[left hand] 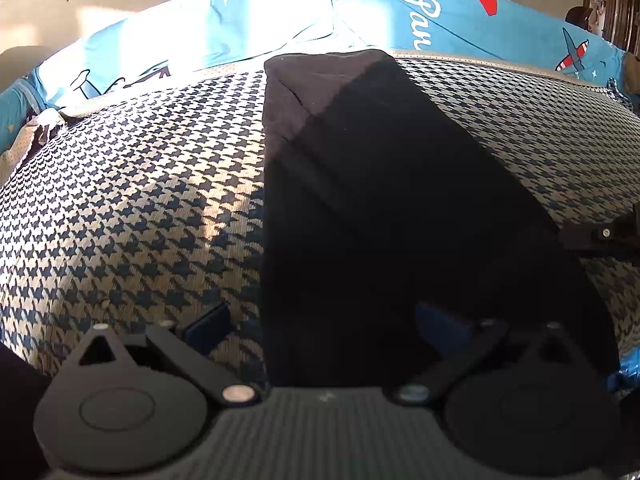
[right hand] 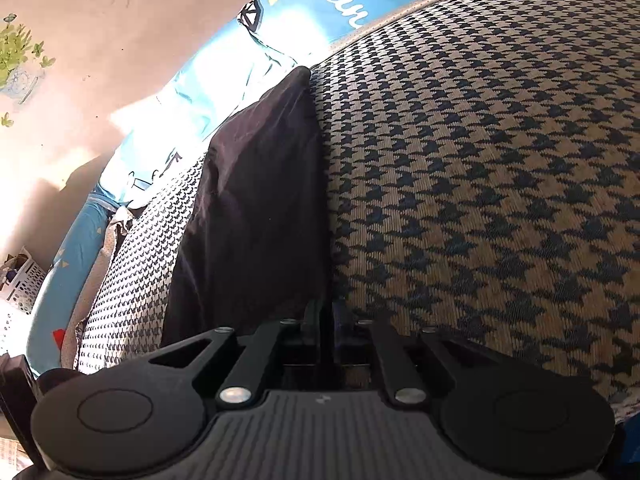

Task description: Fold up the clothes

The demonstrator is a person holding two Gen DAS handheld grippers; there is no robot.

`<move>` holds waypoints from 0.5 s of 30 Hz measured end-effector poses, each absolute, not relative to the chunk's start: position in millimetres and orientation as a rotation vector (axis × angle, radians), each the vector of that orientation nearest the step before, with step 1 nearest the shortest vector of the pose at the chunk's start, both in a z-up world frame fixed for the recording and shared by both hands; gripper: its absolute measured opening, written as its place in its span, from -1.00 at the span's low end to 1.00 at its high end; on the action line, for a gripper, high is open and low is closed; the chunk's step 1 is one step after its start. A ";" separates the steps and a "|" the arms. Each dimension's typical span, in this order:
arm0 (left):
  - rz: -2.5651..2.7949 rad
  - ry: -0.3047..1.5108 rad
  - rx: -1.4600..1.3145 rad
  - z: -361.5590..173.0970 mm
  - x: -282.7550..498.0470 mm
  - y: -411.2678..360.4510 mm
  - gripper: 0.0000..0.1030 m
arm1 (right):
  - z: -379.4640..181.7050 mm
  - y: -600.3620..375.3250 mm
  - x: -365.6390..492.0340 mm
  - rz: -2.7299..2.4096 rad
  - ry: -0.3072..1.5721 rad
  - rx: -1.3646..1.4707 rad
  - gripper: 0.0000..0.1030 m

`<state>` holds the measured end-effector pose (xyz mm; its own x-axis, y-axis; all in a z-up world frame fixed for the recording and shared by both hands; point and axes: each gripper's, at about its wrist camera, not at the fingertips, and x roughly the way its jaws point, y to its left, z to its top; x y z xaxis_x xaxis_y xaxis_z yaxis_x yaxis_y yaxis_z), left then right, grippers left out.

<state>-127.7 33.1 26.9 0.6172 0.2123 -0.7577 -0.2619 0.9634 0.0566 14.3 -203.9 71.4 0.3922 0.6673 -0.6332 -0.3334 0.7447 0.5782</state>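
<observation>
My left claw is spread wide, its blue pads set apart on either side of the near end of the black garment; whether the pads touch the cloth I cannot tell. The garment lies folded into a long strip on the houndstooth blanket, running from the near edge towards the far edge, where its end is tucked into a point just short of the blue printed sheet. Bare blanket lies open on both sides of the strip. My right claw is pinched narrow on the garment's long edge, the fingers closed together at the fold. Beyond the blanket's left edge sits a white basket.
</observation>
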 end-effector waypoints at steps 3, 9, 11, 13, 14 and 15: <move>0.272 0.867 -0.063 26.8 -127.4 33.3 1.00 | 70.9 -202.3 11.1 0.659 0.976 0.392 -0.75; 0.272 0.867 -0.065 26.6 -123.9 34.3 1.00 | 72.5 -195.4 4.8 0.651 0.957 0.317 -0.80; 0.272 0.867 -0.067 26.6 -122.4 35.0 1.00 | 75.6 -185.2 -1.3 0.634 0.926 0.218 -0.97; 0.270 0.868 -0.067 24.9 -117.6 39.5 1.00 | 77.4 -178.5 -7.5 0.621 0.897 0.141 -0.99; 0.269 0.869 -0.067 24.8 -116.8 39.9 1.00 | 77.7 -177.3 -9.5 0.614 0.889 0.124 -1.00; 0.269 0.870 -0.068 24.8 -116.2 40.3 1.00 | 78.1 -176.3 -11.4 0.607 0.880 0.106 -1.00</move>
<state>-116.2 40.3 24.8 0.6137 0.2055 -0.7623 -0.2603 0.9642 0.0504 -11.4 -176.3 78.1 0.4809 0.5395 -0.6911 -0.4545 0.8275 0.3297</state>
